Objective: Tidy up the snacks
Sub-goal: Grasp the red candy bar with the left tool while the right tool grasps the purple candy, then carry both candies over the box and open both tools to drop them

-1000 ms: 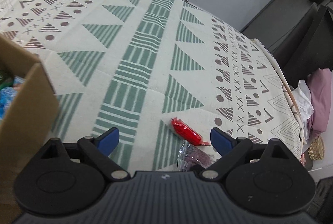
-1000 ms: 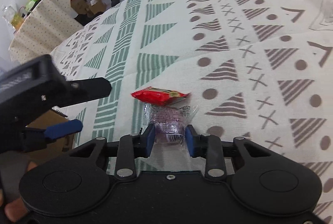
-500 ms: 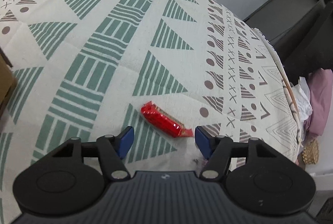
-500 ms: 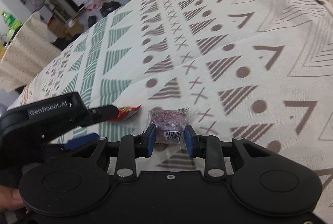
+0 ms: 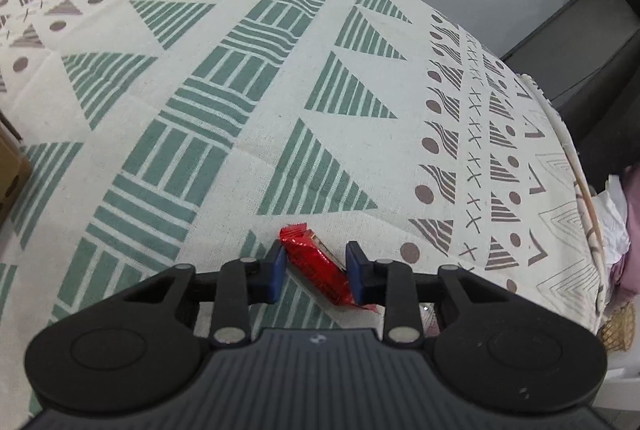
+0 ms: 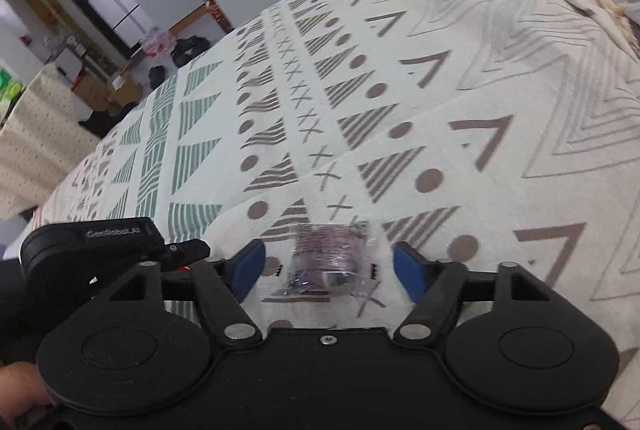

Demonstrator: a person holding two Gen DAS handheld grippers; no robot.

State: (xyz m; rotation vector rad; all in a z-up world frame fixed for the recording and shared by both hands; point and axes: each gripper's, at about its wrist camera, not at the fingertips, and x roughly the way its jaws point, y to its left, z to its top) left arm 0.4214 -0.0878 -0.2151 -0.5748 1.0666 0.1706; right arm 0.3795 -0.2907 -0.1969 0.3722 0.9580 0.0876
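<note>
Blue-padded left gripper (image 5: 316, 272) is closed on a red foil snack bar (image 5: 316, 264); the right gripper (image 6: 329, 266) (open) straddles a clear-wrapped purple candy (image 6: 330, 256).

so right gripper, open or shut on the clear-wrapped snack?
Open. The right gripper has blue pads standing clear of the clear-wrapped snack, which lies on the patterned cloth.

The snack bar (image 5: 318, 266) lies on the tablecloth (image 5: 248, 118), between the two fingers of the left gripper (image 5: 316, 272). The wrapped candy (image 6: 330, 260) lies on the tablecloth too, just to the right of the snack bar, between the fingers of the right gripper (image 6: 328, 268). A box (image 5: 10, 170) sits far left of the snack bar.
</note>
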